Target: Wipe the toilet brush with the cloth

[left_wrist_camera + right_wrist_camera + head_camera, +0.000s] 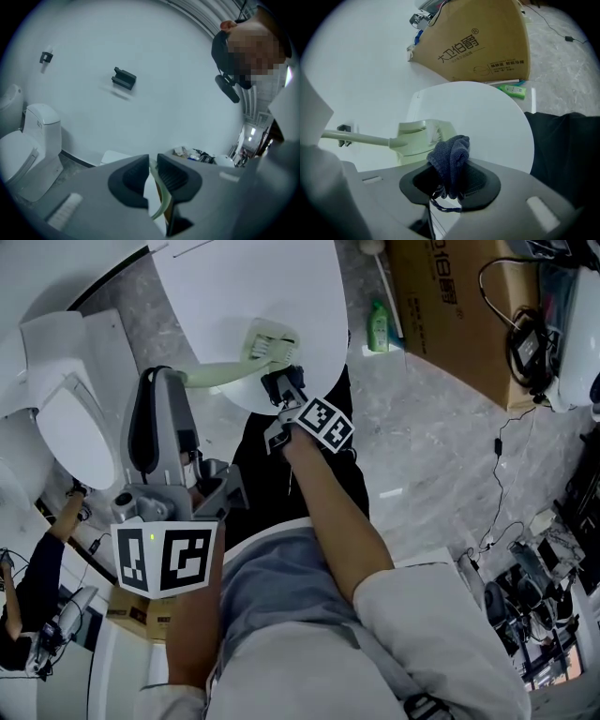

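Observation:
The pale green toilet brush lies out over the white round table (309, 287), its head (267, 341) at the table's near edge and its handle (217, 369) running left. My left gripper (173, 376) is shut on the end of that handle, which shows as a thin green strip (158, 194) between the pads of the left gripper (152, 171). My right gripper (281, 382) sits just below the brush head, shut on a bunched dark blue cloth (450, 157). In the right gripper view the brush head (419, 136) lies just beyond the cloth and the right gripper (450, 180).
A white toilet (70, 418) stands at the left, also seen as the toilet (28, 145) in the left gripper view. A big cardboard box (450, 306) and a green bottle (378, 326) sit on the marble floor beyond the table. Cables and gear (525, 549) clutter the right side.

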{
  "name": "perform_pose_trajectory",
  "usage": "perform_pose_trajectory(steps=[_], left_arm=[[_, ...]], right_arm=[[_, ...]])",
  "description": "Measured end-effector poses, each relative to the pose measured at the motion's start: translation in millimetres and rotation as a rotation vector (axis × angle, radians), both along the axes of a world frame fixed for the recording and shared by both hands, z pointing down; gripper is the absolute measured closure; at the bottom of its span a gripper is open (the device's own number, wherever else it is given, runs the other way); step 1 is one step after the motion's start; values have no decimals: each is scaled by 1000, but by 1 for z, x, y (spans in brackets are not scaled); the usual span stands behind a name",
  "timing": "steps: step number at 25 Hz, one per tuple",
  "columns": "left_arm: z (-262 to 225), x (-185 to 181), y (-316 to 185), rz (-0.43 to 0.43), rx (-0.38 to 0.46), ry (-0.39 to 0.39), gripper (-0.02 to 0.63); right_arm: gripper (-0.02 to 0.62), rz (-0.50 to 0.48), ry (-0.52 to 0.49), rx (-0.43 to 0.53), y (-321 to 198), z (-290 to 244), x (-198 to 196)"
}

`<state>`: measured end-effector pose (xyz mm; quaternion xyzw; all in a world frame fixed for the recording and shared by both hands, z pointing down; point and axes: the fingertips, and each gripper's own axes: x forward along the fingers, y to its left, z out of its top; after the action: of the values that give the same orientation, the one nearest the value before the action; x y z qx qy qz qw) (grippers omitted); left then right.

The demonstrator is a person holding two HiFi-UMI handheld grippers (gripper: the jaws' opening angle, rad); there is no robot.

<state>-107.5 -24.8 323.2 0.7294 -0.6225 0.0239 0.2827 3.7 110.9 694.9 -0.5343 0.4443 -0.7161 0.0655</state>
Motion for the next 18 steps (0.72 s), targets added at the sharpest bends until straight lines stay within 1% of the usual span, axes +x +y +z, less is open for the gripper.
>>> perform_pose_trajectory(steps=[7,14,18], left_arm=[[0,2,0,5,-6,0,606],[1,-1,-2,20,-11,-5,606],[1,-1,-3,30,-11,-4,606]], right_arm=[[495,128,-51,-42,-4,5,-20],[495,199,-98,-53,-10,7,-37],[495,200,-132,-39,-15,3,-51]])
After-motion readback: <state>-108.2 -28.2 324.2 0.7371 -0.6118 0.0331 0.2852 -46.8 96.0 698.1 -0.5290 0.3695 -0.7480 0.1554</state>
